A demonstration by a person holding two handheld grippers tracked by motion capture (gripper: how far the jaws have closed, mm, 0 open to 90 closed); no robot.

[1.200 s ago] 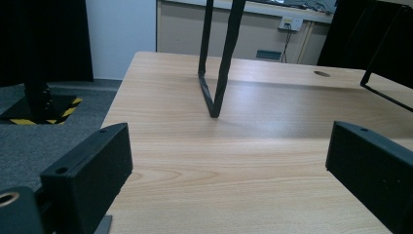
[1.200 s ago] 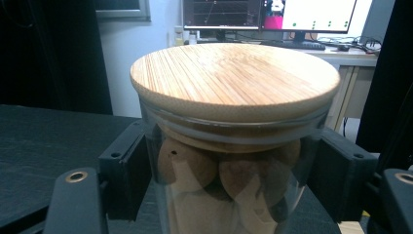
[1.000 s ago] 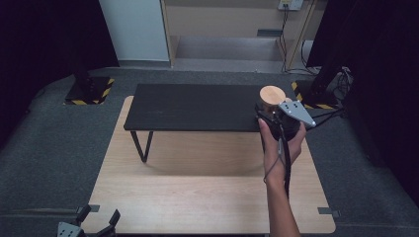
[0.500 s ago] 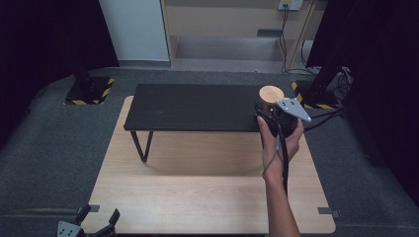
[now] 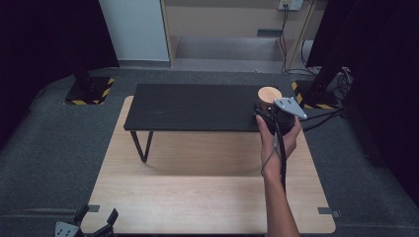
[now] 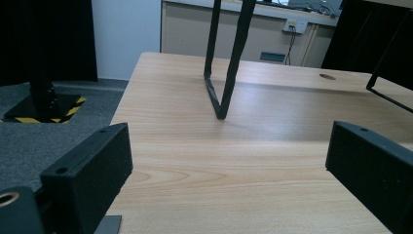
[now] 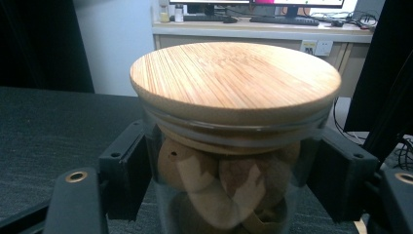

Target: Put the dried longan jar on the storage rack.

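A glass jar (image 5: 269,94) with a round bamboo lid (image 7: 234,78) stands at the right end of a low black bench (image 5: 192,106). Brown wooden pieces show through its glass (image 7: 214,170). My right gripper (image 5: 267,108), held in a person's hand, is shut on the jar, one black jaw pressing each side of the glass below the lid. My left gripper (image 5: 96,219) lies at the near left corner of the light wooden table (image 5: 197,197). In the left gripper view its jaws (image 6: 229,165) stand wide open with nothing between them.
The black bench stands on thin metal legs (image 6: 224,73) on the wooden table top. Grey carpet surrounds the table. Stands with yellow-black striped bases (image 5: 89,91) sit at the far left and far right. Cables (image 5: 323,116) trail off to the right.
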